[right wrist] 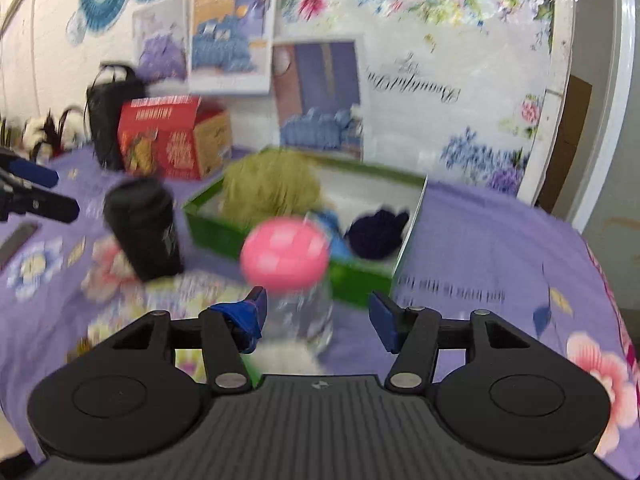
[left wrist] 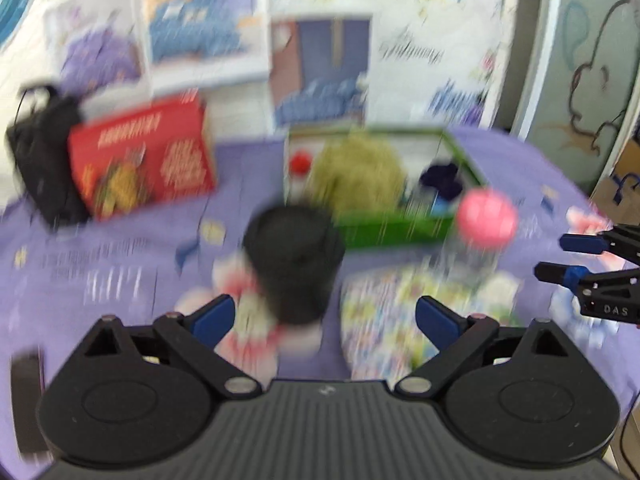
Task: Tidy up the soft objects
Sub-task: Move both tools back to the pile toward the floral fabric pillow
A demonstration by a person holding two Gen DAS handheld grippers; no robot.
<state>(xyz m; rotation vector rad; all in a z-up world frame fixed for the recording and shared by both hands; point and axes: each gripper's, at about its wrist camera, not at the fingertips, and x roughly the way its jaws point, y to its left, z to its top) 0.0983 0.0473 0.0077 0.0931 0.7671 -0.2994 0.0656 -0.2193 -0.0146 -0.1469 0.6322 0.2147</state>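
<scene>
Soft things sit in the shallow green-walled box [right wrist: 360, 284] at the far middle of the purple flowered bedspread [right wrist: 500, 240].

A fuzzy olive-green bundle [right wrist: 268, 192] and dark navy soft piece [right wrist: 376, 236] lie inside. Our left gripper [left wrist: 324, 316] gapes empty before the black cylindrical cup [left wrist: 294, 268]; our right gripper [right wrist: 316, 314] stands open around the clear pink-lidded jar [right wrist: 286, 258], apparently not pressing. Both angle downward; we should slow and centre before closing.

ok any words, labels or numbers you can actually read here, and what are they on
"DAS": white letters on the black right gripper body, seen from the left wrist view.
Red cardboard box: yellow print, too blurred to read.
Cursive script on the floral wall poster: unreadable.
Dark print on the purple floral tablecloth: too blurred.
</scene>
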